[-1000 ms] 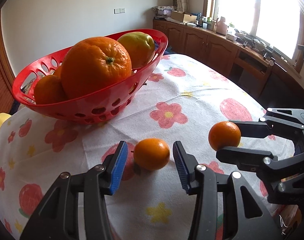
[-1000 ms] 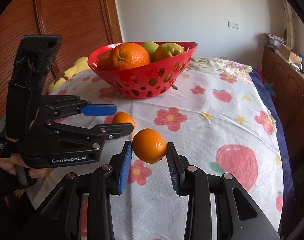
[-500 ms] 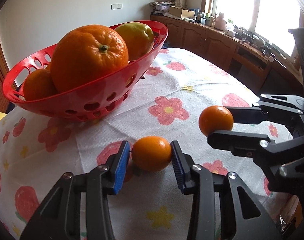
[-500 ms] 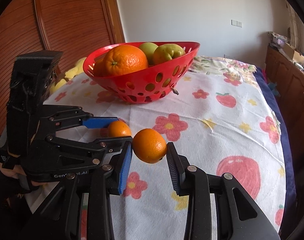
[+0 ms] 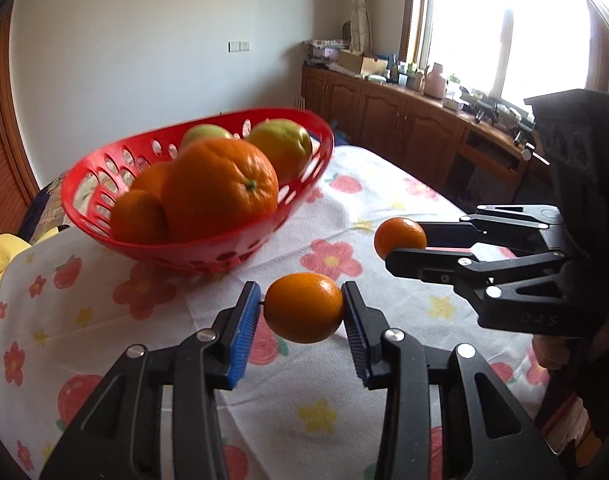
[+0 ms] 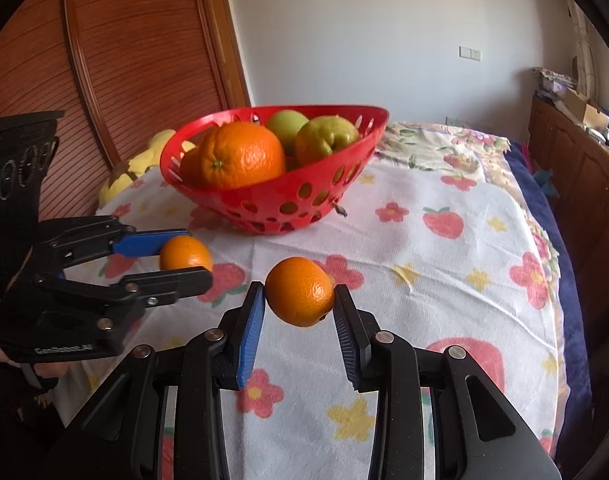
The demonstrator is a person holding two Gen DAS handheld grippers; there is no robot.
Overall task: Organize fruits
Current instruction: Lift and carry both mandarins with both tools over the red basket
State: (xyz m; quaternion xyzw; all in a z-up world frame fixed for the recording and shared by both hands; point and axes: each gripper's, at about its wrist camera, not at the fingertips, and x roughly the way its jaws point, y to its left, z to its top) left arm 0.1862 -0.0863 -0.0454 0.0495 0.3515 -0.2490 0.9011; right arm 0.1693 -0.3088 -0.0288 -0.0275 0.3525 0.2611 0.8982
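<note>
My left gripper (image 5: pixel 302 312) is shut on a small mandarin (image 5: pixel 303 307) and holds it above the flowered tablecloth. In the right wrist view that same gripper (image 6: pixel 180 258) shows at the left with its mandarin (image 6: pixel 185 253). My right gripper (image 6: pixel 298 304) is shut on a second mandarin (image 6: pixel 299 291), also off the cloth; the left wrist view shows it at the right (image 5: pixel 400 246) with its fruit (image 5: pixel 400 237). Behind both stands a red perforated basket (image 5: pixel 208 254) (image 6: pixel 328 196) with a large orange (image 5: pixel 220 188), smaller oranges and greenish-yellow fruits.
The table (image 6: pixel 444 288) wears a white cloth printed with flowers and strawberries, its edge falling away at the right. Yellow fruit (image 6: pixel 144 160) lies behind the basket at the left. Wooden cabinets (image 5: pixel 404 120) with clutter run under a bright window. A wooden door stands at the far left.
The left gripper's pads closed onto the mandarin that lay on the cloth and lifted it clear. The basket now sits lower in the left wrist view. The right gripper keeps its mandarin nearly still.
</note>
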